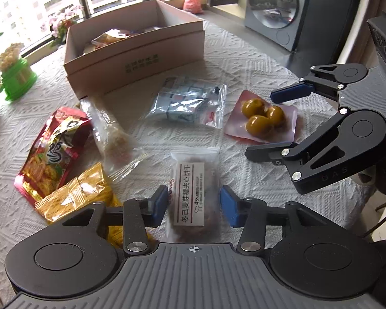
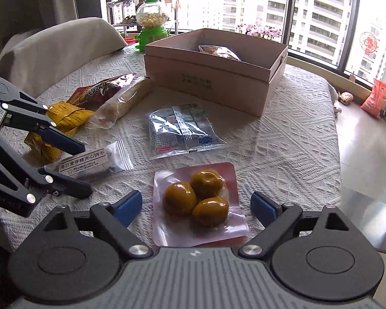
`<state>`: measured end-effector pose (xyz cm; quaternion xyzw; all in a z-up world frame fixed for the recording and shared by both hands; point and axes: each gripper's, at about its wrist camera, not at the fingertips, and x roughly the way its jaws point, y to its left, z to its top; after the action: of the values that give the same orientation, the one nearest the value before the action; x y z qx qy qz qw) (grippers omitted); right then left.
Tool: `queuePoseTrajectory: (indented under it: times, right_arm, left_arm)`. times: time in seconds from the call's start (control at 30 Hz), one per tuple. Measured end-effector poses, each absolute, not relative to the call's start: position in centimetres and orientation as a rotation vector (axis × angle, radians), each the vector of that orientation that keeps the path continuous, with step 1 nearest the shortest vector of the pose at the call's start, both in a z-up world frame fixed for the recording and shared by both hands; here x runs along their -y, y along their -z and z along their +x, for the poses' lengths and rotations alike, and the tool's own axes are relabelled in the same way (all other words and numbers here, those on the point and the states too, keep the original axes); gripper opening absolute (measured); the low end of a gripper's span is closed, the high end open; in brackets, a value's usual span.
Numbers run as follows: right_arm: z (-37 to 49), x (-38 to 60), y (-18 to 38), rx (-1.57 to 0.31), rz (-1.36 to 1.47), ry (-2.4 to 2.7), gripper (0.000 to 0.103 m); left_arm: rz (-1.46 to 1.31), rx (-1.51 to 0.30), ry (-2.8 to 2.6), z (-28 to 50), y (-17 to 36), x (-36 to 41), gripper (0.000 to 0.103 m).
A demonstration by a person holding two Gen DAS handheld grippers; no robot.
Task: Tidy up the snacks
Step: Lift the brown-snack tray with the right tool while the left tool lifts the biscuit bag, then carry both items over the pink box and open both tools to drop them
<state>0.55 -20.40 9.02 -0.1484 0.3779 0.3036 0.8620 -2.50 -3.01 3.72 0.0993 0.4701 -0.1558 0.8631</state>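
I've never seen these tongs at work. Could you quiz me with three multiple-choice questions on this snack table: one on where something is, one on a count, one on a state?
1. Where does the biscuit pack lie?
A. Inside the box
B. Between the left tongs' fingers
C. On the chair

2. How many brown eggs are in the egg pack?
A. Two
B. Three
C. Five

3. How do the right tongs stand?
A. Open, either side of the egg pack
C. Shut on the egg pack
B. Shut and empty

Answers:
1 B: the blue fingers flank the pack on the table, not pressing it.
2 B: three eggs show under the clear film.
3 A: both fingers stand clear of the pack's edges.
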Motion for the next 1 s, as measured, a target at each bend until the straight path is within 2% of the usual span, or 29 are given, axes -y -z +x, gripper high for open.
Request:
queuePoseTrajectory:
  times: [0.07, 0.1, 0.17, 0.2, 0.23, 0.5, 0.6, 0.7, 0.77, 0.83, 1.0]
  right_arm:
    - [0.5, 20.3, -9.1, -0.792, -0.318, -0.644, 0.089]
    - [0.4, 20.2, -9.3, -0.790, -0.330, -0.650, 0.084]
    - [0.1, 19.9, -9.7, -0.792, -0.350, -0.668, 0.070]
    - [0.1, 19.8, -9.9, -0.798, -0.359, -0.676, 0.069]
    - [0.1, 19.7, -10.1, -0.805, -0.367, -0.688, 0.058]
    - [1.9, 20.9, -13.1, -0.778, -0.295, -0.682, 0.058]
    - [4.2, 20.7, -16.2, -0.692, -0.251, -0.653, 0.058]
    - [8.7, 18.7, -19.1, -0.599, -0.251, -0.605, 0.058]
    - [12.3, 17.1, -19.6, -0.605, -0.234, -0.583, 0.058]
    - [16.3, 15.5, -19.1, -0.649, -0.197, -0.575, 0.059]
    - [21.5, 13.3, -15.8, -0.811, -0.186, -0.533, 0.060]
  left_arm:
    - [0.240, -0.969, 0.336, -2.8, -3.7, 3.6, 0.045]
    - [0.256, -0.964, 0.343, -2.9, -3.8, 3.9, 0.040]
    - [0.257, -0.959, 0.351, -3.1, -4.0, 3.9, 0.040]
    - [0.250, -0.958, 0.353, -3.2, -4.2, 3.7, 0.039]
    - [0.244, -0.951, 0.349, -3.2, -4.4, 3.4, 0.039]
    - [0.165, -0.775, 0.295, -1.7, -9.5, 0.2, 0.039]
    - [0.133, -0.650, 0.255, 1.9, -13.0, -1.6, 0.039]
    - [-0.006, -0.645, 0.271, 8.3, -14.8, -3.8, 0.040]
    - [-0.189, -0.721, 0.312, 14.2, -13.9, -5.7, 0.041]
    - [-0.315, -0.788, 0.296, 19.0, -11.7, -7.0, 0.047]
    - [-0.256, -0.835, 0.168, 22.2, -8.7, -6.9, 0.045]
